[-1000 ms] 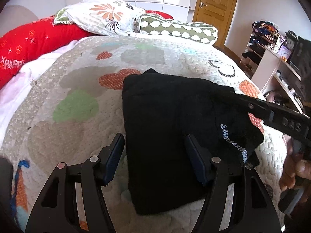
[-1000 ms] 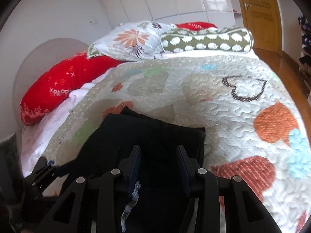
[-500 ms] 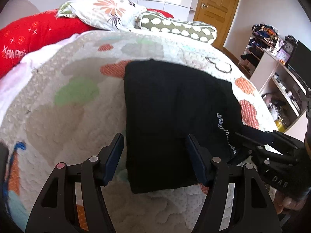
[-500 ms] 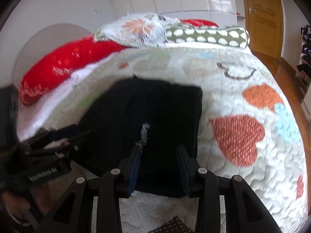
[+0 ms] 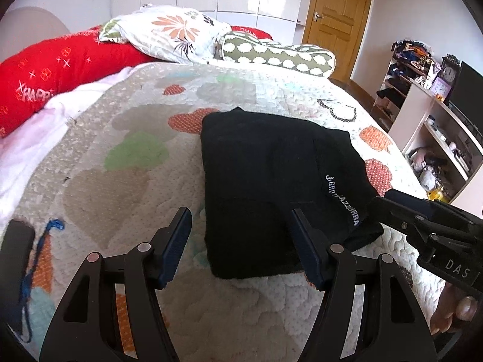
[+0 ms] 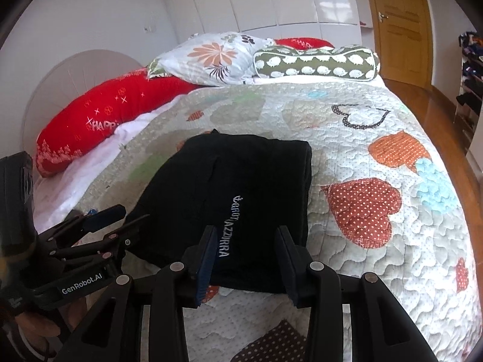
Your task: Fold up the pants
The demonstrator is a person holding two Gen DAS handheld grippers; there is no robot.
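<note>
Folded black pants (image 5: 271, 187) flat on quilt (image 5: 120, 199)

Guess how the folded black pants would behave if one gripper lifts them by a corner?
The folded black pants are probably floppy: soft stacked layers, so a corner lift likely unfolds them. Probably light knit, not fragile. Pushed across the quilted bedspread, they would likely drag and bunch.

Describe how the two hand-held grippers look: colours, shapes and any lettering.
Both are black plastic with angular, cut-out linkage arms, silver rivets and dark blue pads. The left gripper bears white "GenRobot.AI" lettering in the right wrist view; the right gripper shows "DAS" in the left wrist view.
</note>
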